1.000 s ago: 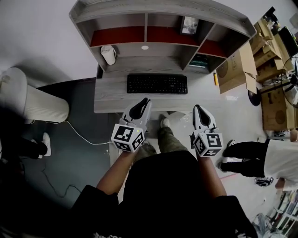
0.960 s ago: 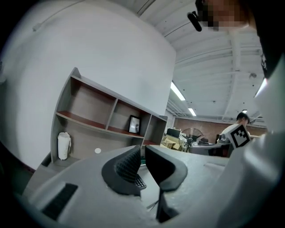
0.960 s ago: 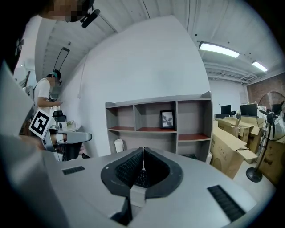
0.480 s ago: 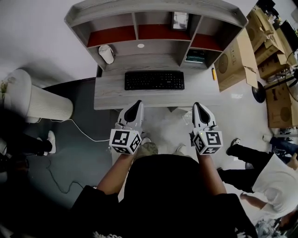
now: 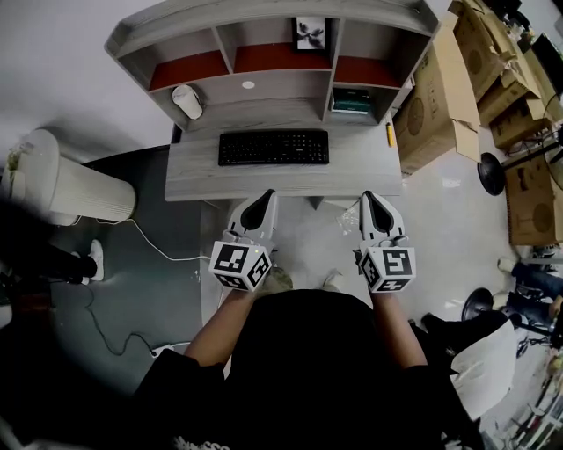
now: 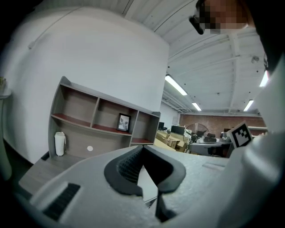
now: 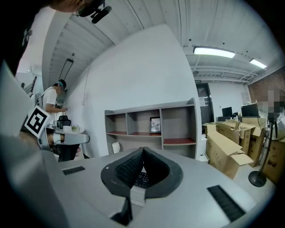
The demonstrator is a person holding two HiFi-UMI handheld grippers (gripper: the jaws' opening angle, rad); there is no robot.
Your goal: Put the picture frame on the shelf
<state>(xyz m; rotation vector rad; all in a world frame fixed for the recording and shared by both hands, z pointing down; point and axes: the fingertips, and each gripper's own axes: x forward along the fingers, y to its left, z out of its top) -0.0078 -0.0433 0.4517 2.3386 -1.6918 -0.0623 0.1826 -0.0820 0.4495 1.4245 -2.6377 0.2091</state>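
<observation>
In the head view, the picture frame [image 5: 310,33] is seen standing on the shelf [image 5: 264,18]. It is in the middle box of the top row, close to that box's right wall. A black keyboard [image 5: 274,147] lies on the desk [image 5: 189,171] below. The left gripper [image 5: 266,195] and the right gripper [image 5: 369,197] are held side by side, in front of the desk and well apart from the frame. Nothing is carried by either one.

In the left gripper view, the two jaws are pressed together at the tip, with nothing between them. The frame is seen far off, upright in its box.

In the right gripper view, the jaws are also pressed together and hold nothing. The frame is small here, so it cannot be told if it leans back a little or stands straight.

The task looks done, since the frame is already on the shelf. The frame is judged to be light and stiff. Its front is likely glass, so it may be slippery and may crack if bumped. If it must be moved, it is best pinched by its side edges, not by the glass.
</observation>
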